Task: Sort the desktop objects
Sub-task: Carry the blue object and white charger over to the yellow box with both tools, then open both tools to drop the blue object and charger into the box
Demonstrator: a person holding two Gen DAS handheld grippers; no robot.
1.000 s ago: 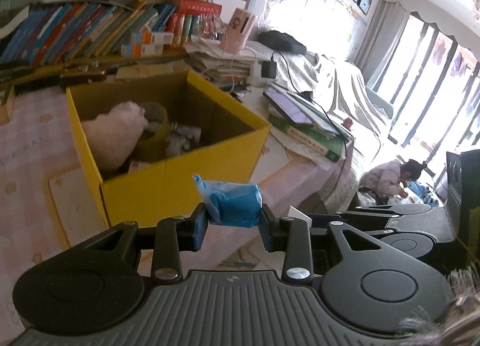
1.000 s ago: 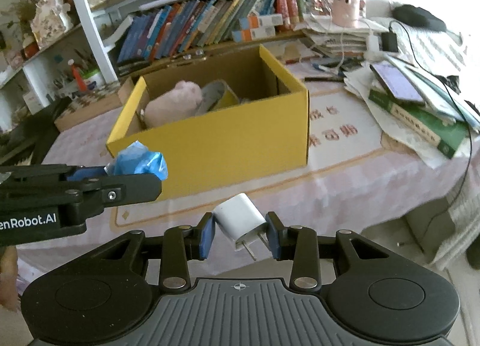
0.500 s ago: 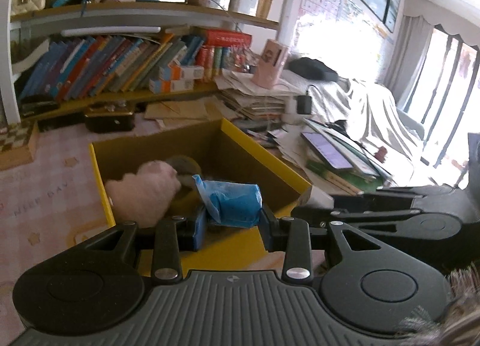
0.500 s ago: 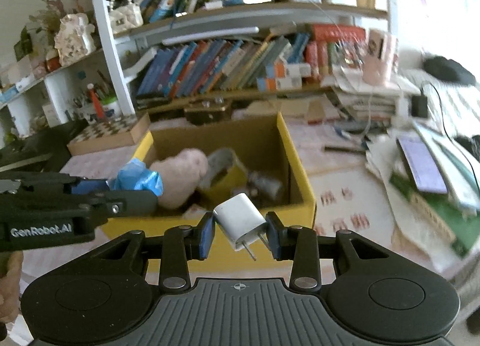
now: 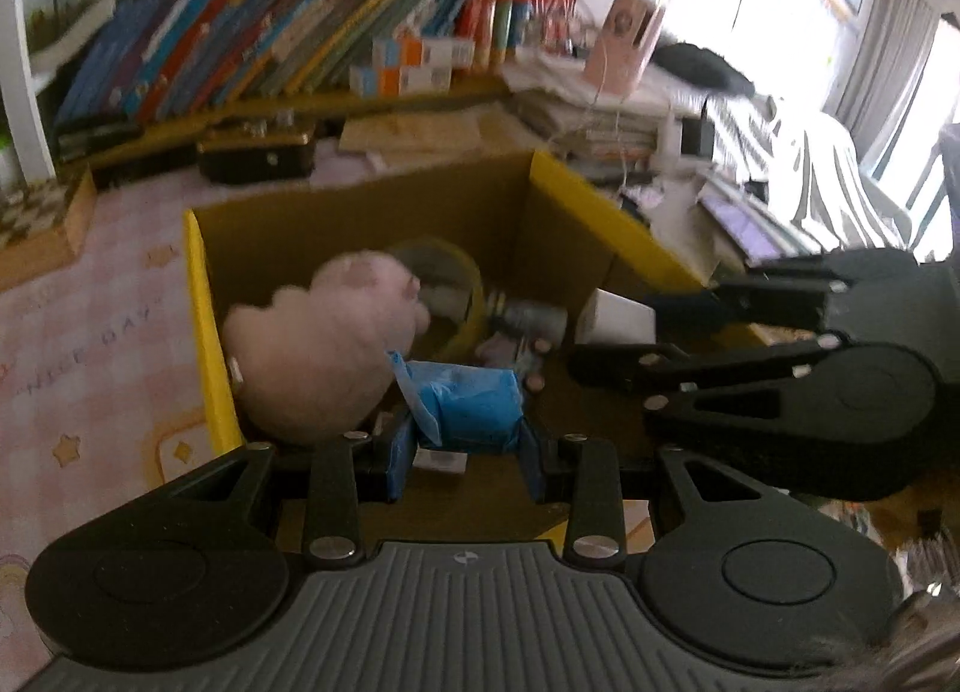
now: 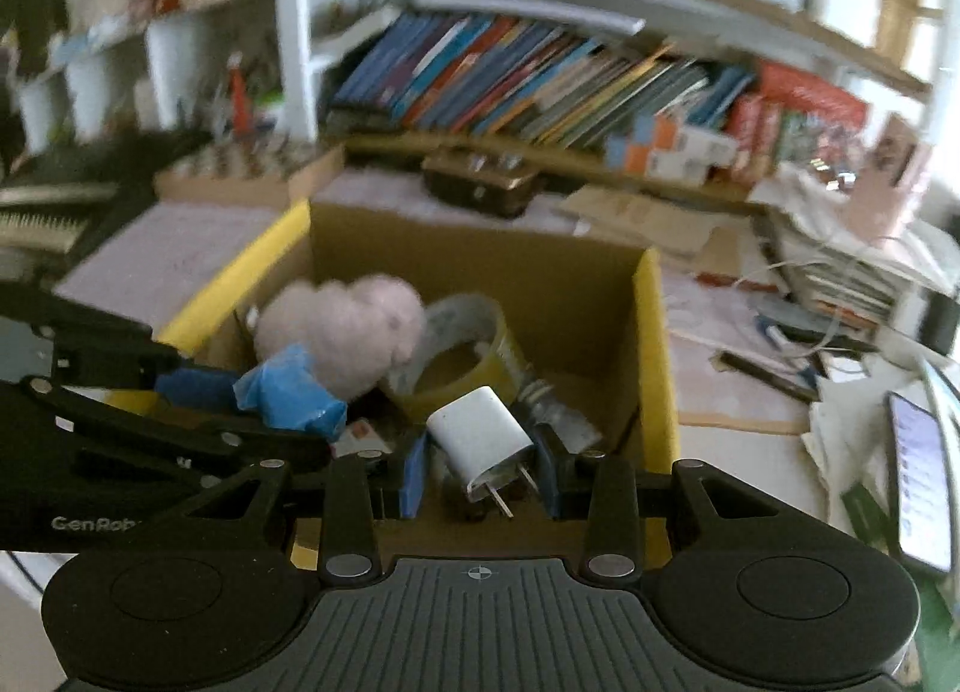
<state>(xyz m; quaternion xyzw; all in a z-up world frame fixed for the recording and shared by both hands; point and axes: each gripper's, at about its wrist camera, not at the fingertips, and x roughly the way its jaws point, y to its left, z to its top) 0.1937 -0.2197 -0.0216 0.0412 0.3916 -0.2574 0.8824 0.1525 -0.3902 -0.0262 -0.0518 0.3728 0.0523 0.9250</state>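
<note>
My left gripper (image 5: 468,443) is shut on a crumpled blue packet (image 5: 465,401) and holds it over the open yellow cardboard box (image 5: 201,308). My right gripper (image 6: 483,473) is shut on a white plug charger (image 6: 483,434), also over the box (image 6: 657,368). The box holds a pink plush toy (image 5: 324,350), a roll of tape (image 6: 465,350) and small items. The right gripper and charger (image 5: 618,317) show at right in the left wrist view; the left gripper and packet (image 6: 291,392) show at left in the right wrist view.
The box stands on a pink tablecloth (image 5: 90,332). A bookshelf with books (image 6: 540,74) runs behind it. Stacks of papers, cables and a phone (image 6: 921,482) lie to the right. A dark case (image 5: 255,152) sits behind the box.
Both grippers have moved forward and down from in front of the box to over its opening, each still holding its object. The views are blurred by motion.
</note>
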